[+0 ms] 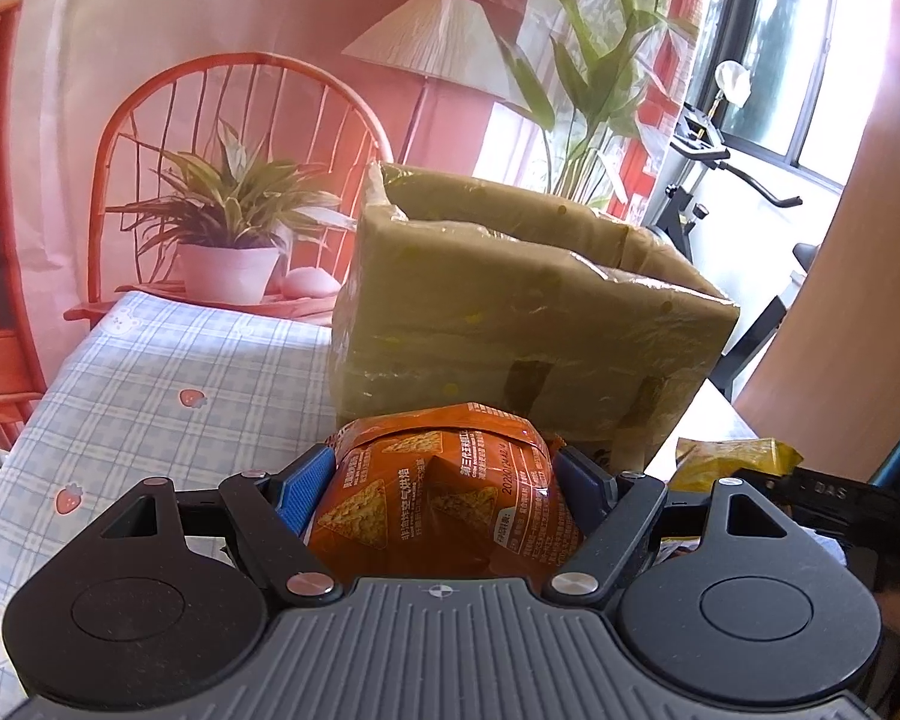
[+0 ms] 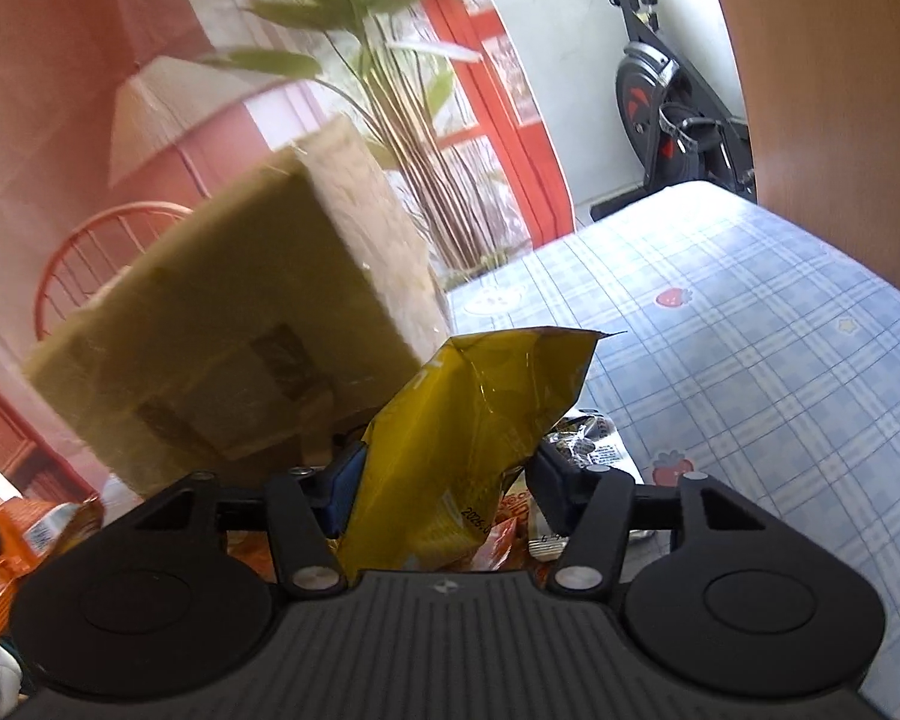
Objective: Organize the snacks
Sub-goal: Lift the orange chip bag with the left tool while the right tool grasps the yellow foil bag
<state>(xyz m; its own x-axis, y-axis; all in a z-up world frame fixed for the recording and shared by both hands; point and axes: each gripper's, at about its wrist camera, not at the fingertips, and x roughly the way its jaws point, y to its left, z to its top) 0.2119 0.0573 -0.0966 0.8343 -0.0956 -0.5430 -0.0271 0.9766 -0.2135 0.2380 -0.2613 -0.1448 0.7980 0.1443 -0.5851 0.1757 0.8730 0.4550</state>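
While each gripper clamps a snack bag, the taped cardboard box (image 1: 528, 312) stands open-topped just ahead on the checked tablecloth (image 1: 168, 384).

Left gripper (image 1: 447, 474): jaws drawn in to bag width, blue pads pressing both sides of the puffed orange chip bag (image 1: 444, 492), which is held off the cloth in front of the box wall. Right gripper (image 2: 444, 474): jaws narrowed on the lower part of the crumpled yellow snack bag (image 2: 468, 438), its top sticking up beside the box corner. More loose packets (image 2: 588, 450) lie below the right gripper; detail there is unclear.
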